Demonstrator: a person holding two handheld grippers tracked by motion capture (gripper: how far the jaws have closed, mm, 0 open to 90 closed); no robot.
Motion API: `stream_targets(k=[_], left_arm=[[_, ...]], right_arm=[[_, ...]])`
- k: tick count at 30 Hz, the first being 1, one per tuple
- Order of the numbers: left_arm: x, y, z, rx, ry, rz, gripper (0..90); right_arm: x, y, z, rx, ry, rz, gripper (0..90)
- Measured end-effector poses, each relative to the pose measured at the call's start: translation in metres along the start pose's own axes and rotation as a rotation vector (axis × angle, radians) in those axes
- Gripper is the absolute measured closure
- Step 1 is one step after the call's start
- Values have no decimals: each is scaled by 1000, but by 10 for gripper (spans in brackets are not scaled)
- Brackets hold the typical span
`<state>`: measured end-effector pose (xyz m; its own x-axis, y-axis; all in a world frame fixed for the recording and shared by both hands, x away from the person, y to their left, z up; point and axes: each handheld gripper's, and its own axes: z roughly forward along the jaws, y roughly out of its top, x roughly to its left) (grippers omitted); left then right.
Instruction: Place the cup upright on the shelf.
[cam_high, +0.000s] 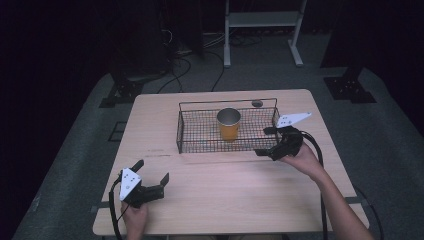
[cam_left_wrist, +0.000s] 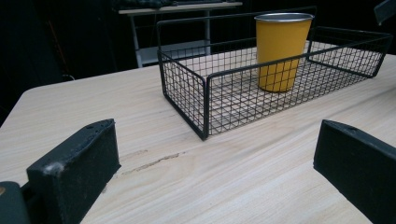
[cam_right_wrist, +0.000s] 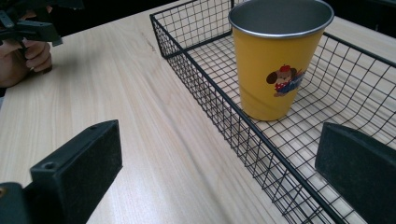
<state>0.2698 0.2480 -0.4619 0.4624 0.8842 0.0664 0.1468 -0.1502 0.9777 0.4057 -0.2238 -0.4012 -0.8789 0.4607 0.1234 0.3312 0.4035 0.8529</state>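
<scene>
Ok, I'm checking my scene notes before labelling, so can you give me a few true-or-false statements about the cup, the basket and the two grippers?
1. The yellow metal cup stands upright inside the black wire basket. True.
2. The right gripper is shut on the cup. False: its jaws are open and hold nothing.
3. The left gripper is open above the light wooden table. True.
4. The cup lies on its side. False: it stands upright, mouth up.
5. The cup bears a cartoon dog picture. True.

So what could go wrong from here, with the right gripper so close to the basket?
The right gripper is open, its jaws straddling the wire basket's near wall; closing or pushing forward could snag the mesh and drag it. The yellow cup stands upright and loose inside, so a jolt might tip it.
</scene>
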Motion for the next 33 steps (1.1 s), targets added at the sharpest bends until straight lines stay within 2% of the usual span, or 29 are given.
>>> stream_targets(k=[10, 22, 33], left_arm=[[0, 0, 0, 0, 0, 0, 0], [0, 0, 0, 1, 1, 4, 0], [0, 0, 0, 2, 1, 3, 0]], right_arm=[[6, -8, -5, 1, 2, 1, 0], [11, -25, -12, -25, -2, 20, 1], [20, -31, -15, -40, 1, 20, 1]])
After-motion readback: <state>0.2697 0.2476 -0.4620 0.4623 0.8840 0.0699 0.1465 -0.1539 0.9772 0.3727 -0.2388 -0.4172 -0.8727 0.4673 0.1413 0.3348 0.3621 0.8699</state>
